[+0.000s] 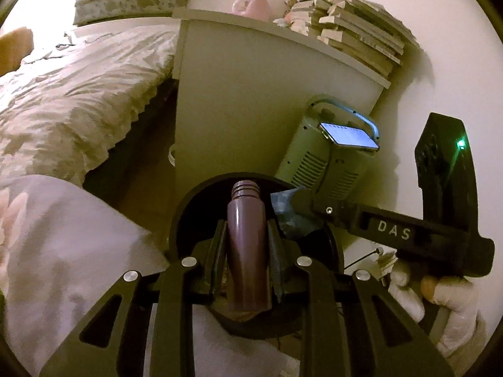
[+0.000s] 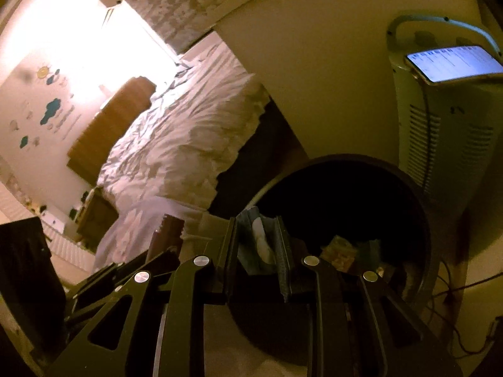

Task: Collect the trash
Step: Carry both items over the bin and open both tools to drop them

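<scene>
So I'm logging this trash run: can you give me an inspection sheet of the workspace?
Surface: pale floor around the bin.
Job's things: brown bottle and blue packet held over the dark bin; trash already inside.
Clutter: phone lit on a heater; books on a cabinet.
Grippers: left gripper shut on bottle; right gripper shut on packet.
Cables: wires on floor right of bin.
Surroundings: bed, bright window.

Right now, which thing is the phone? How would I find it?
Find the white cabinet beside the bed. A pale green heater with a handle leans against it. The phone lies flat on top, and it is the only thing with a glowing screen.
</scene>
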Action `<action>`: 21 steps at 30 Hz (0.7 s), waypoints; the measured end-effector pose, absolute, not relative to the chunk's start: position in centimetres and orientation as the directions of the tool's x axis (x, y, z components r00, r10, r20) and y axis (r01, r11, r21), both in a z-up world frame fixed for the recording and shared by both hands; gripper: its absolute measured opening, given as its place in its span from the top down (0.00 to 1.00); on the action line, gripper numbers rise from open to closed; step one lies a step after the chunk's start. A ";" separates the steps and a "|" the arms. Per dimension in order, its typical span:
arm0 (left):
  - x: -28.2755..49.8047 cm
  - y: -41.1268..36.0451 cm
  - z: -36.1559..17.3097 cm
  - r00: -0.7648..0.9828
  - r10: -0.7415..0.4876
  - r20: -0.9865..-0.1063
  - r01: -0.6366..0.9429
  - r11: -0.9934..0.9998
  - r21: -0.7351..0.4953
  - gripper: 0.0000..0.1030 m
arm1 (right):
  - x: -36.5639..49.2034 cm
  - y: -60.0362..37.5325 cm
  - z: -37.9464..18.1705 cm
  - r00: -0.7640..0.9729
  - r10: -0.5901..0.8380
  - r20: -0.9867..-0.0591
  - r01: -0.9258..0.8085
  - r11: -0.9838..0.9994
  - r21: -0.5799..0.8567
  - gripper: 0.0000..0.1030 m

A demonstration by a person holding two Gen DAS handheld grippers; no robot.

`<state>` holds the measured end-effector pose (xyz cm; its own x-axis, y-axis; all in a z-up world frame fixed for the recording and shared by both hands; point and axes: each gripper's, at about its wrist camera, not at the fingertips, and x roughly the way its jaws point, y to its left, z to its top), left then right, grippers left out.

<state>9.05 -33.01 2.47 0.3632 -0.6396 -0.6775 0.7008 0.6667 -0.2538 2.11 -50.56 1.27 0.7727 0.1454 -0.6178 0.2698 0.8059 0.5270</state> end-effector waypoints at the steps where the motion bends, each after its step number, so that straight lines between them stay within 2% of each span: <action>1: 9.1 -33.4 2.3 0.358 -0.639 -0.681 0.703 0.665 -0.254 0.76 | 2.1 -50.8 1.1 0.771 0.144 -0.620 0.274 0.804 0.528 0.78; 6: 9.4 -34.4 1.8 0.349 -0.632 -0.692 0.704 0.664 -0.253 0.74 | 1.9 -51.7 0.2 0.759 0.129 -0.638 0.305 0.795 0.524 0.76; 8: 9.3 -34.6 1.7 0.340 -0.632 -0.697 0.704 0.662 -0.257 0.74 | 1.8 -52.1 0.0 0.755 0.120 -0.645 0.328 0.783 0.529 0.53; 9: 9.3 -34.7 1.7 0.337 -0.632 -0.698 0.704 0.662 -0.259 0.73 | 1.6 -52.4 -0.2 0.759 0.122 -0.639 0.331 0.774 0.540 0.50; 11: 9.2 -34.5 1.8 0.339 -0.632 -0.697 0.704 0.662 -0.258 0.67 | 1.6 -52.4 -0.2 0.758 0.119 -0.641 0.332 0.775 0.537 0.49; 13: 9.1 -34.2 2.0 0.353 -0.627 -0.694 0.697 0.671 -0.252 0.52 | 1.7 -52.3 -0.2 0.756 0.116 -0.644 0.332 0.780 0.531 0.49; 14: 9.0 -34.0 2.1 0.360 -0.627 -0.691 0.694 0.675 -0.251 0.50 | 1.8 -52.1 -0.2 0.757 0.120 -0.643 0.329 0.780 0.532 0.49; 21: 8.8 -30.2 3.6 0.415 -0.623 -0.664 0.660 0.708 -0.252 0.49 | 2.7 -49.7 0.6 0.754 0.148 -0.640 0.281 0.808 0.518 0.49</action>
<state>8.82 -30.23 3.56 0.4147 -0.6226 -0.6637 0.6601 0.7078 -0.2515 2.73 -49.70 0.62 0.7541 0.1480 -0.6399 0.2814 0.8076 0.5183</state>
